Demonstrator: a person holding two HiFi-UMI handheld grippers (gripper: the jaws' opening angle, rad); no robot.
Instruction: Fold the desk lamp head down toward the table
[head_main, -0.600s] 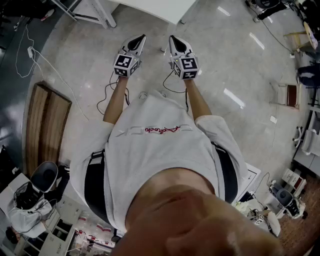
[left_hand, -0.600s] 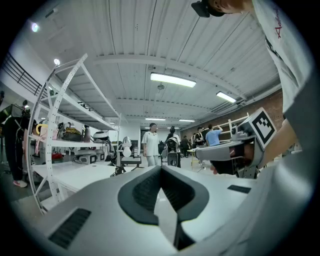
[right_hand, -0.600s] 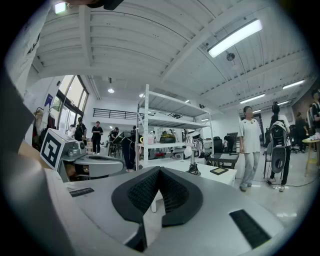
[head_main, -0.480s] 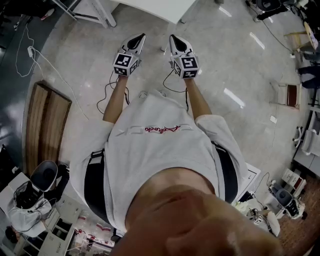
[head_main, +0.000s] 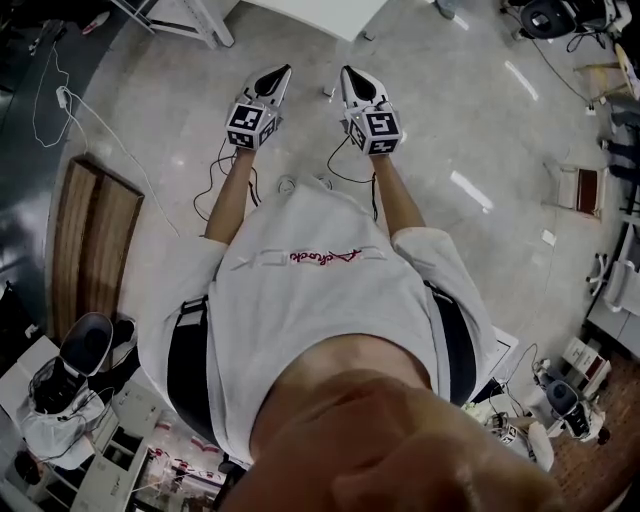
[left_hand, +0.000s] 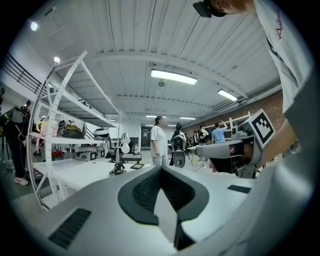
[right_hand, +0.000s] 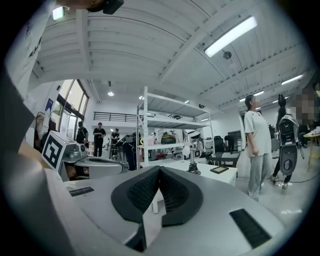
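A small desk lamp (left_hand: 120, 156) with a white head stands upright on a white table (left_hand: 75, 175), far ahead in the left gripper view. It also shows in the right gripper view as the desk lamp (right_hand: 192, 156) on the table (right_hand: 222, 176). My left gripper (head_main: 282, 72) and right gripper (head_main: 346, 73) are held side by side at chest height, pointing level toward the table's edge (head_main: 320, 18). Both are shut with nothing between the pads, well short of the lamp. The left gripper's tips (left_hand: 160, 168) and the right gripper's tips (right_hand: 159, 169) are pressed together.
A white shelf rack (left_hand: 65, 115) stands behind the table. Several people stand further back, one in a white shirt (left_hand: 159, 142). Cables (head_main: 215, 185) lie on the floor below my arms, and a wooden board (head_main: 90, 250) lies to the left.
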